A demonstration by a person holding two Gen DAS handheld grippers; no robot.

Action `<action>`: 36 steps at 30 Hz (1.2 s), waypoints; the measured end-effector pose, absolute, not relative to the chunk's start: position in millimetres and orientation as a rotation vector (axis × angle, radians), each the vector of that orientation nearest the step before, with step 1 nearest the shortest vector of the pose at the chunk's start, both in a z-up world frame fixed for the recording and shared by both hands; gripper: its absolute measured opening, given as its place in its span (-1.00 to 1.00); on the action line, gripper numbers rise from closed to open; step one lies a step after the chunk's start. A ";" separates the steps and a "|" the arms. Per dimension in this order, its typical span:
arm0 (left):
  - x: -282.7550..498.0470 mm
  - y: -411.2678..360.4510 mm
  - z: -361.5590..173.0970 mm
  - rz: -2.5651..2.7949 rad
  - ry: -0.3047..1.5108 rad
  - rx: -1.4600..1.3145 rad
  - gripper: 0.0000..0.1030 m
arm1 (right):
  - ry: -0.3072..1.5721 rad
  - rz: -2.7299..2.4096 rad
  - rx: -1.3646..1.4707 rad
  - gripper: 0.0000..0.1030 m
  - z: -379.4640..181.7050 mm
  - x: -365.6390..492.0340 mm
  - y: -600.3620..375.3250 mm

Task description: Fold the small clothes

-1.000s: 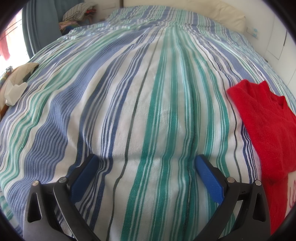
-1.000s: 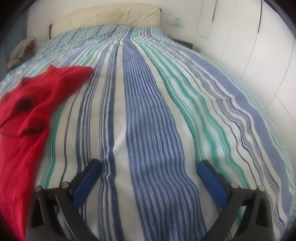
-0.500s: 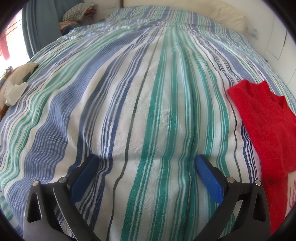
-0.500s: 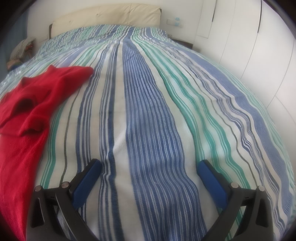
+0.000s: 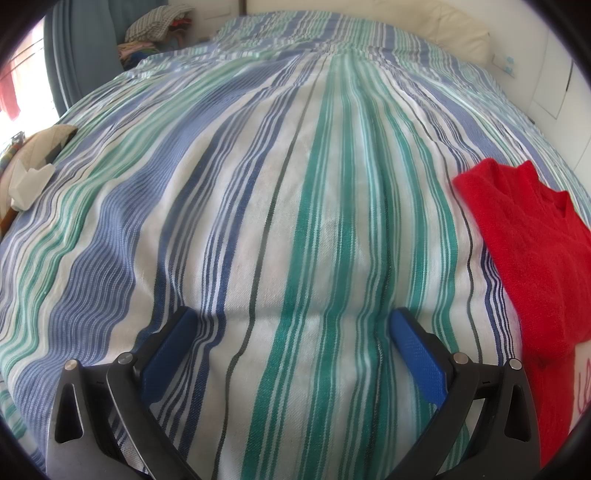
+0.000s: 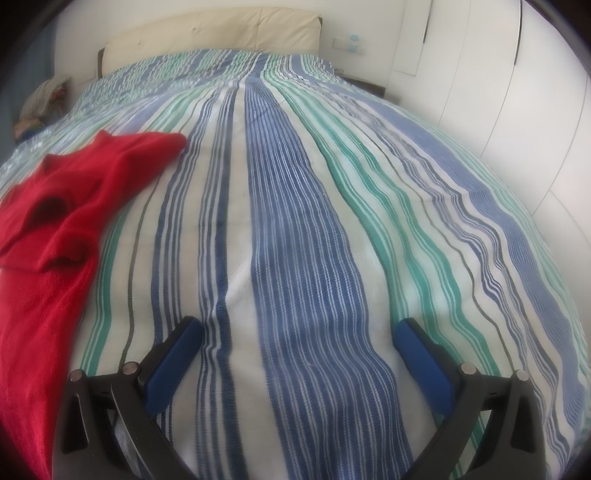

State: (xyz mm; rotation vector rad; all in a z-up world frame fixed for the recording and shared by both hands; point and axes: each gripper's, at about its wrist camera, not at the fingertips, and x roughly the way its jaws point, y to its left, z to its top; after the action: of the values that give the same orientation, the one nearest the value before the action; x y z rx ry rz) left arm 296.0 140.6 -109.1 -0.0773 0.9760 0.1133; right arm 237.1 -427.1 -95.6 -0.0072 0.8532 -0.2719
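Left gripper (image 5: 291, 325) at bottom of frame, blue-padded fingers (image 5: 168, 350) spread wide, nothing between them, over a striped bedspread (image 5: 295, 184) in blue, green and white. Red garment (image 5: 532, 258) lies flat at right edge, well apart from the right finger; collar notch toward upper right. Cream headboard (image 5: 458, 33) top right. Pile of clothes (image 5: 155, 29) top left, beside a grey-blue curtain (image 5: 81, 48). White crumpled item (image 5: 29, 181) at left edge.

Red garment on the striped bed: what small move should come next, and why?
Probably bring both grippers inward to its edges. The red garment lies rumpled between them, while the left gripper and right gripper are open over bare striped bedspread, holding nothing.
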 end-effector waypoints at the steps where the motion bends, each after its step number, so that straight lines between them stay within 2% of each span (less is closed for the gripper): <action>1: 295.9 140.2 -109.0 0.113 0.976 -0.077 0.99 | 0.853 -0.272 -0.007 0.99 -95.7 237.1 -427.1; 14: 296.0 140.4 -108.9 0.113 0.976 -0.077 0.99 | 0.876 -0.244 0.030 0.99 -89.7 238.3 -433.0; 18: 296.0 140.3 -108.8 0.114 0.976 -0.077 0.99 | 0.919 -0.209 0.030 0.99 -74.2 241.8 -436.3; 24: 296.2 140.7 -108.9 0.114 0.976 -0.077 0.99 | 0.888 -0.118 0.070 0.99 -45.4 240.5 -436.8; 36: 295.8 137.9 -107.2 0.117 0.975 -0.073 0.99 | 0.860 0.000 0.254 0.99 -26.0 169.7 -428.8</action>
State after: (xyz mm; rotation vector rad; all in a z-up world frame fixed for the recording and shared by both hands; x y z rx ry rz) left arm 295.8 137.9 -107.2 -0.0734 0.9754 0.1167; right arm 169.7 -428.8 -26.0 0.2541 0.8601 -0.0002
